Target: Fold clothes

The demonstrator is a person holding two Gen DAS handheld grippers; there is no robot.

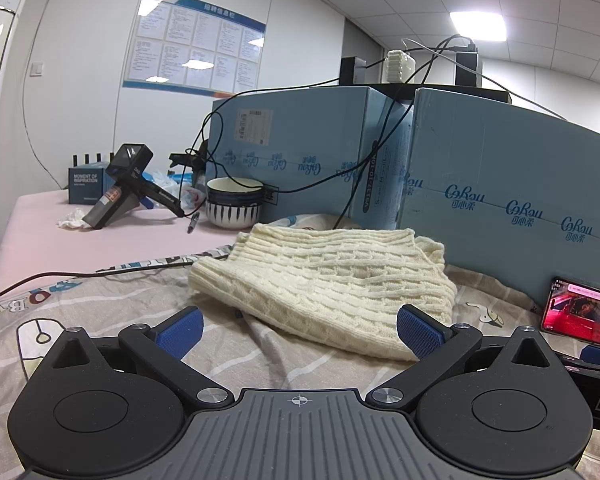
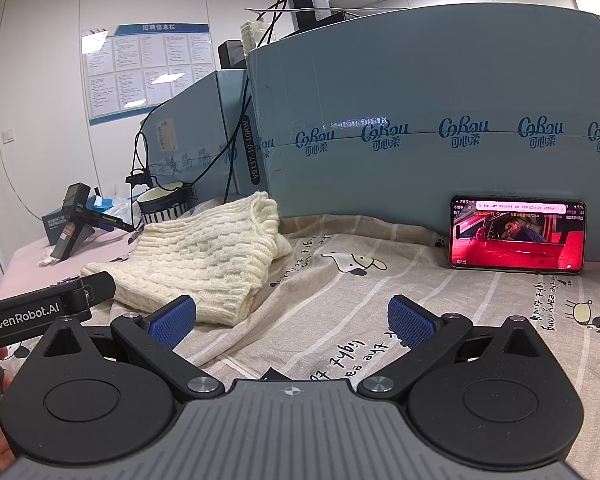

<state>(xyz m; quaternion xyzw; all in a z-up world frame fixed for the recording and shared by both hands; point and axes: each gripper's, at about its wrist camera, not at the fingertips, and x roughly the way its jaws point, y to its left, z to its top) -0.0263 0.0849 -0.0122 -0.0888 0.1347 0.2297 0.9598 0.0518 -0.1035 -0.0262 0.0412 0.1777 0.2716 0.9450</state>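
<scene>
Nearest, the left gripper (image 1: pixel 299 330) and the right gripper (image 2: pixel 291 322) both had their jaws spread wide, empty, above the printed bedsheet (image 2: pixel 340 300). The folded cream sweater (image 1: pixel 320 280) lay just beyond the left gripper; its far edge was hidden against the blue boxes (image 1: pixel 500 184). Only the right view showed the whole phone (image 2: pixel 518 238); the left view cut it off. Only the left view showed the bowl (image 1: pixel 234 204) clearly.

Phone (image 2: pixel 518 236) against blue box (image 2: pixel 440 92)
</scene>
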